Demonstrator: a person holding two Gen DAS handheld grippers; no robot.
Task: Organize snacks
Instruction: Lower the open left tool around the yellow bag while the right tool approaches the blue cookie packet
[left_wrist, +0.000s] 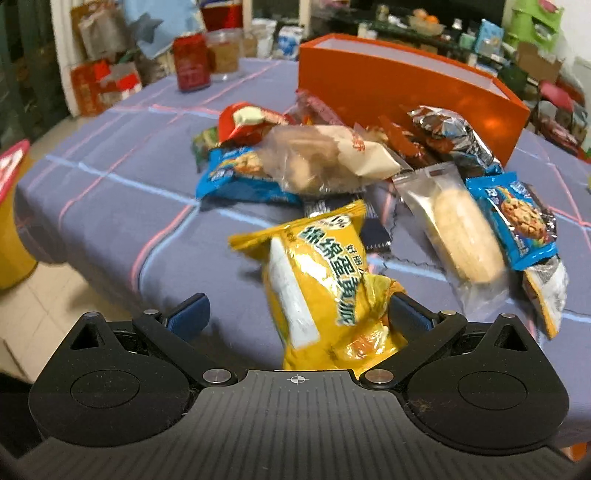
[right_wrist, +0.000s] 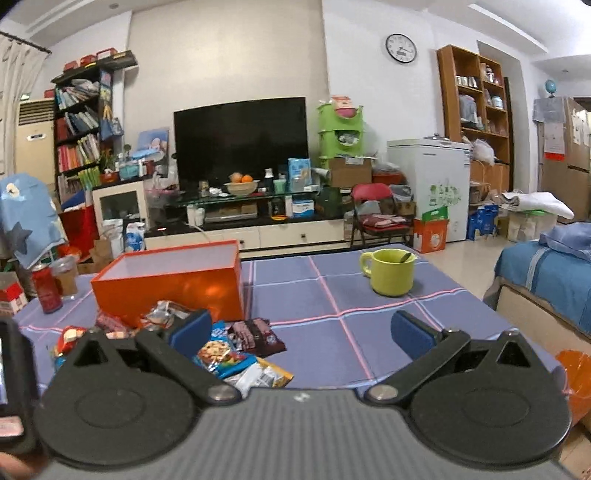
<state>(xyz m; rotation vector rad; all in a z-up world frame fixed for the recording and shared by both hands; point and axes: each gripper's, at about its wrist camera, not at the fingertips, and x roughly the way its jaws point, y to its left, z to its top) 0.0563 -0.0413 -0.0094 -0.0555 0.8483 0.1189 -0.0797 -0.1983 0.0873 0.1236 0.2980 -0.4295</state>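
Yellow snack bag (left_wrist: 325, 280) btwn wide-open left claw (left_wrist: 295, 314) fingers, touching right one.

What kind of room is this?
Most likely a lived-in home living room: a big television on a low stand, a bookshelf full of books, and a wall clock beyond the snack table.

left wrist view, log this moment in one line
left tongs: open around yellow pack | right tongs: open, empty | box: looks empty
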